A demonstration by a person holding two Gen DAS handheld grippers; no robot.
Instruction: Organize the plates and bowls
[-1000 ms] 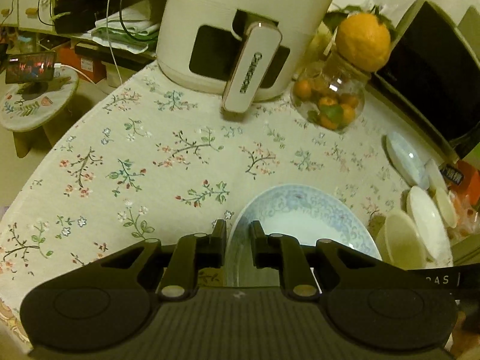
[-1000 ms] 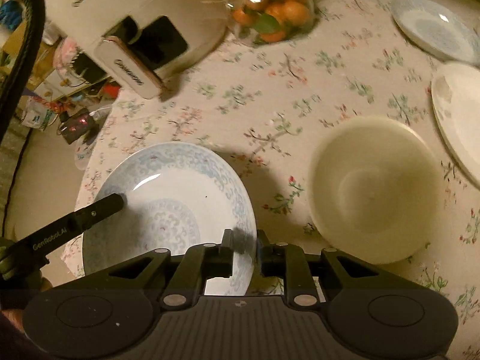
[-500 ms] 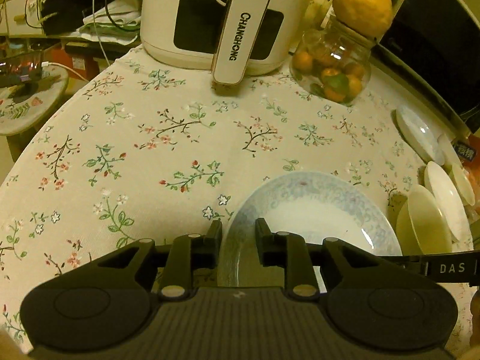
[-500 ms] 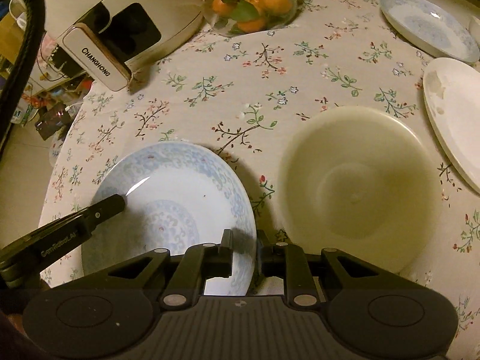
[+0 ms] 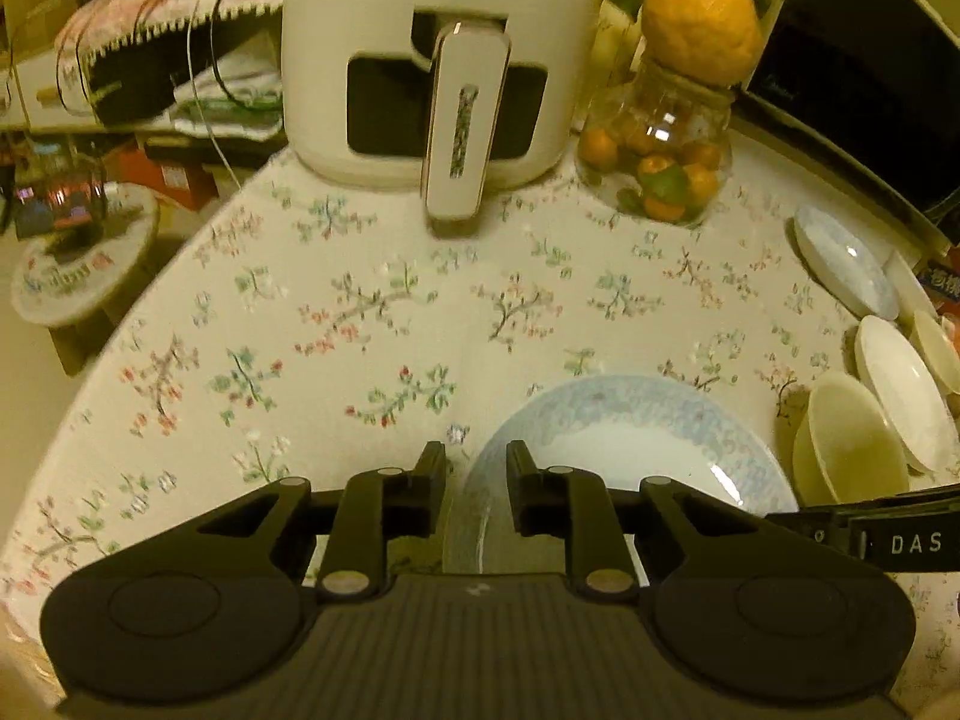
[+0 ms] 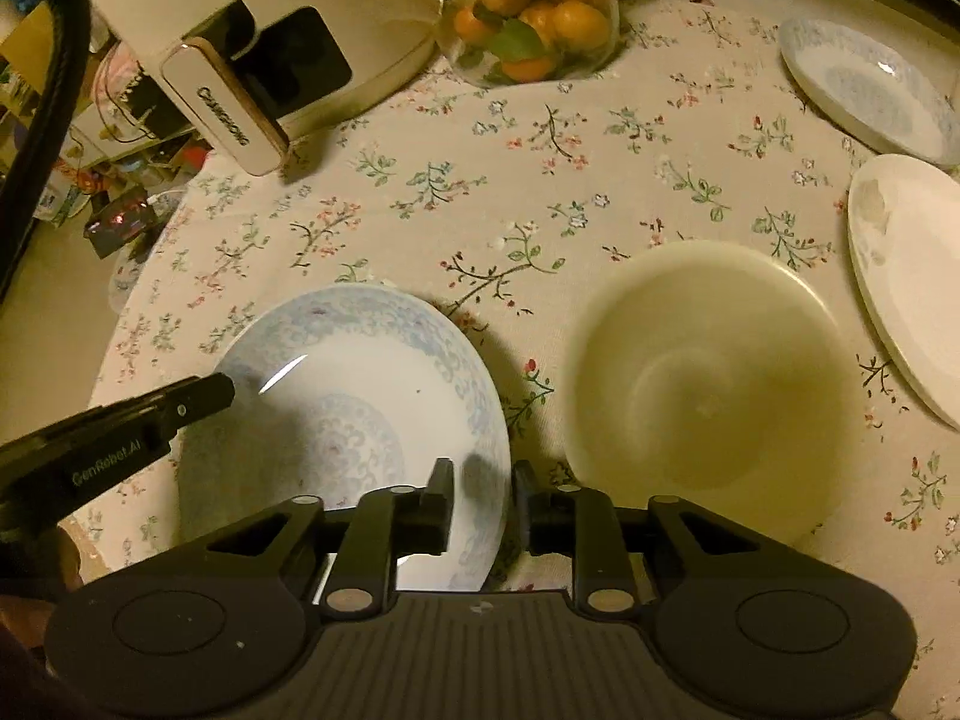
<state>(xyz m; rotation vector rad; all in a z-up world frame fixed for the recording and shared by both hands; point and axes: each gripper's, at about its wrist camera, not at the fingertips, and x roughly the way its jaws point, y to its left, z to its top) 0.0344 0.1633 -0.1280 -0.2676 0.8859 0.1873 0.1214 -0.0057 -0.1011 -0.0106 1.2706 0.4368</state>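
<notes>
Both grippers are on the same blue-patterned plate (image 6: pixel 360 414) right now, one at each side of it. In the right wrist view the right gripper (image 6: pixel 482 495) sits at the bottom centre of the frame with its two fingers straddling the plate's near right rim, clamped on the edge, and the left gripper (image 6: pixel 204 393) pokes in from the lower left, its tip on the opposite rim. In the left wrist view the left gripper (image 5: pixel 476 477) has the rim of that plate (image 5: pixel 630 438) between its fingers too, closed on it as far as I can see, with the other gripper's black finger coming in at the right edge. Whether the plate is resting on the floral tablecloth (image 6: pixel 540 192) or just off it, I can't tell. Just right of the plate in the right wrist view is a cream bowl (image 6: pixel 714 384), close but not touching, and it's a bit blurry. Further right, a plain white plate (image 6: pixel 912 276) runs off the frame edge, with another blue-patterned plate (image 6: pixel 870 90) above it in the upper right. At the top of that frame there's a white Changhong air fryer (image 6: pixel 240 42) on the left and a glass jar of small oranges (image 6: pixel 528 18) in the middle. The left wrist view shows a big orange fruit (image 5: pixel 699 12) sitting on top of that jar (image 5: pixel 657 162).
</notes>
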